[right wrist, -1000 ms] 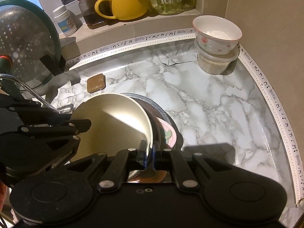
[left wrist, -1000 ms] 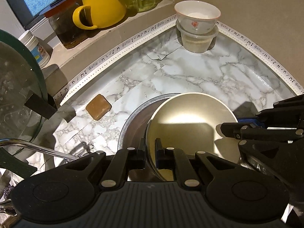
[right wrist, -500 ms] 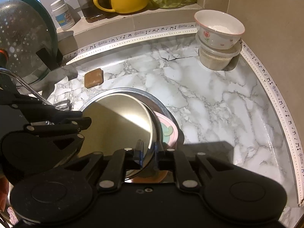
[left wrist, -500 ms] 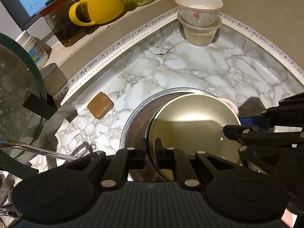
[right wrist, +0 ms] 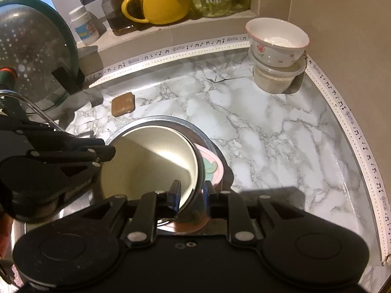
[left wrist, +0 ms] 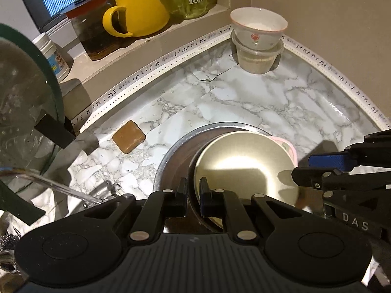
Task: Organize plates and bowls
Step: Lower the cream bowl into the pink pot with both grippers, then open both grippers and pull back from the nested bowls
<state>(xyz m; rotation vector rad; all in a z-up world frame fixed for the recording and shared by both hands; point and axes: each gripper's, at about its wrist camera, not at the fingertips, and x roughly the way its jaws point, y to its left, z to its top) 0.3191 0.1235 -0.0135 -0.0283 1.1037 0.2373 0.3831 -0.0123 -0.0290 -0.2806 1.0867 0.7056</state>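
Note:
A cream bowl sits inside a metal bowl on the marble counter, with a pink plate under its right side. My left gripper is shut on the cream bowl's near rim. In the right wrist view the cream bowl rests in the metal bowl, beside the pink plate. My right gripper stands open around the bowl's right rim, its pads apart from it.
A flowered bowl sits on a plastic tub in the back corner. A brown pad lies on the counter. A glass lid stands at the left. A yellow mug and jars stand on the sill.
The cream bowl has come down from tilted into the metal bowl. My right gripper has opened off its rim. My left gripper keeps its hold.

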